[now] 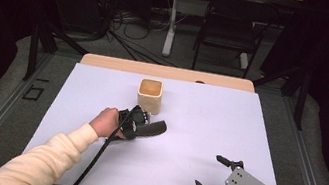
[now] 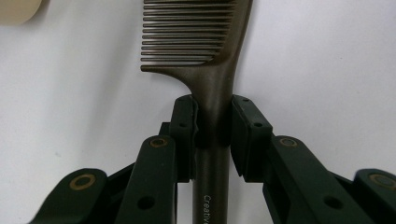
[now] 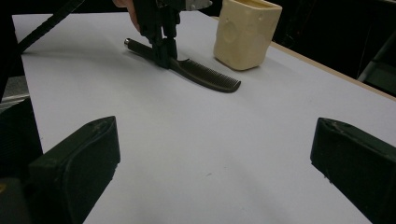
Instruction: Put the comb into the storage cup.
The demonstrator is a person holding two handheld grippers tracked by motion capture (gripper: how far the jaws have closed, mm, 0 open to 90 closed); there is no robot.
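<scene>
While the comb (image 2: pixel 205 79) lies flat on the white table (image 1: pixel 207 130), we see the left gripper (image 1: pixel 133 121) pinching its handle, the two jaws pressed against either side of the narrow neck just behind the teeth. In the left gripper view the grip sits where the handle is slimmest, which we judge gives the firmest hold and leaves the toothed end free to point ahead. Just beyond the comb stands a cream-coloured cup (image 1: pixel 150 95), open at the top and near the toothed end but apart from it; we take it for the likely destination, since the comb's teeth lie close beside its base. In the right gripper view the comb rests on the table with the left gripper coming down on it from above, so the lift has, in our judgement, not yet begun. Farther right, near the table's front edge, the right gripper (image 1: pixel 221 175) rests with its jaws spread wide and nothing between them, well apart from comb and cup, apparently kept clear.
</scene>
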